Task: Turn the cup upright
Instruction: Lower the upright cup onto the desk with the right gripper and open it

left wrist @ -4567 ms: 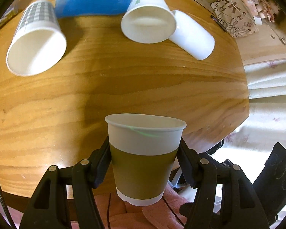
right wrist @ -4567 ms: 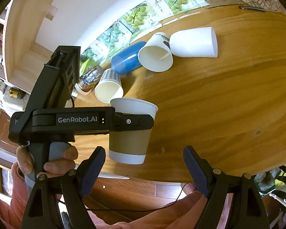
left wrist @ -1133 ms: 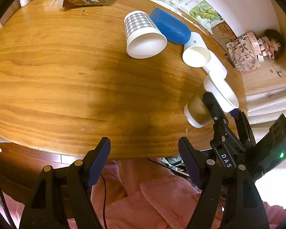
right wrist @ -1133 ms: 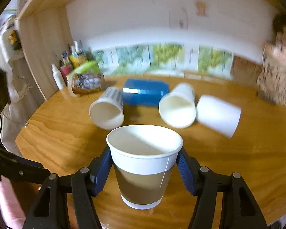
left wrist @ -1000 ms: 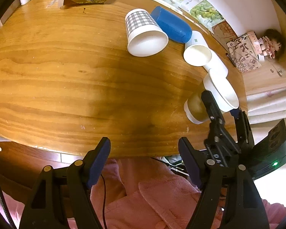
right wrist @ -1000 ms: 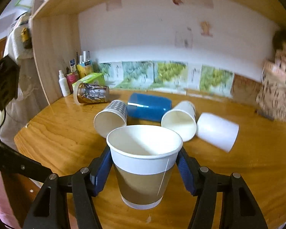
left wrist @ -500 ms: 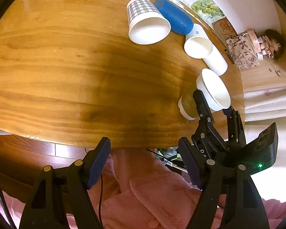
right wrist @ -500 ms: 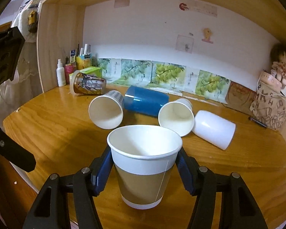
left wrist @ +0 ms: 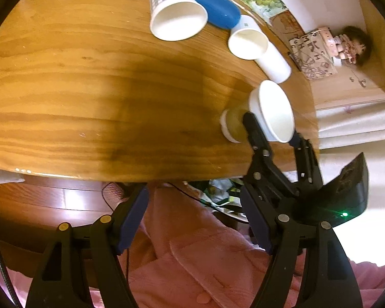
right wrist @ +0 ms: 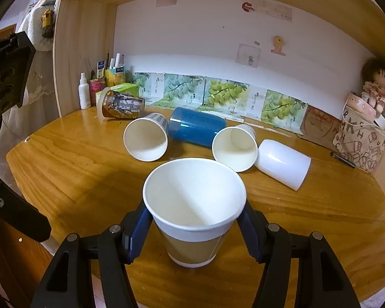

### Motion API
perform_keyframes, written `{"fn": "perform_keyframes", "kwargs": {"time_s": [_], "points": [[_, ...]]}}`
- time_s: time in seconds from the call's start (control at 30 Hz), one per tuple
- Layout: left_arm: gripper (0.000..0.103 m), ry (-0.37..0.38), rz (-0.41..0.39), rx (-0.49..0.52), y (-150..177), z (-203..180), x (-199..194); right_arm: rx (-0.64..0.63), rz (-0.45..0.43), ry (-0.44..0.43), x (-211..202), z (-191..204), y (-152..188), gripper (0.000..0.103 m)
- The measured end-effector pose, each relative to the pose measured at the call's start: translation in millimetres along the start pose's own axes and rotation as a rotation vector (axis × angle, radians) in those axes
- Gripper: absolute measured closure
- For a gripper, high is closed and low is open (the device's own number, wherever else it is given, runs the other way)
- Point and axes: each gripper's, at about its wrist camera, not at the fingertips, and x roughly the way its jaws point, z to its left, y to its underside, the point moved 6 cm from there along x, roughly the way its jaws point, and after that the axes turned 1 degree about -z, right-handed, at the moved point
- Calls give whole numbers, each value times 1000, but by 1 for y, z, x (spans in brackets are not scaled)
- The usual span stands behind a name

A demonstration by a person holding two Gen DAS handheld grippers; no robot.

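The right gripper (right wrist: 193,227) has its jaws clenched on the white paper cup with a brown sleeve (right wrist: 192,210), upright near the desk's (right wrist: 71,169) front edge. The left gripper (left wrist: 195,227) jaws are released, grasping nothing.

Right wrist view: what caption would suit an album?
Right gripper holds a brown-banded paper cup upright over the wooden table; other cups lie tipped behind.

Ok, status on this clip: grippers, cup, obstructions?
Right gripper shut on brown-banded white paper cup, upright at wooden table front edge. Left gripper open, off the table. Other cups lie behind, none blocking.
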Motion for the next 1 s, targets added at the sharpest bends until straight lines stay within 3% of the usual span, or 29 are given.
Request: {"fn": "perform_keyframes", "kwargs": {"time_s": [0.17, 0.47, 0.6, 0.73, 1.0], "points": [[26, 43, -8, 0, 8, -9, -1, -6, 12, -15, -2, -1, 3, 39], [26, 12, -3, 10, 21, -20, 4, 42, 41, -71, -2, -8, 4, 36], [26, 17, -49, -16, 27, -21, 0, 26, 39, -92, -4, -4, 6, 34], [25, 39, -91, -47, 37, -21, -3, 24, 36, -103, -9, -3, 10, 23], [24, 13, -136, -102, 67, -22, -2, 8, 73, -141, -36, -3, 24, 23]]}}
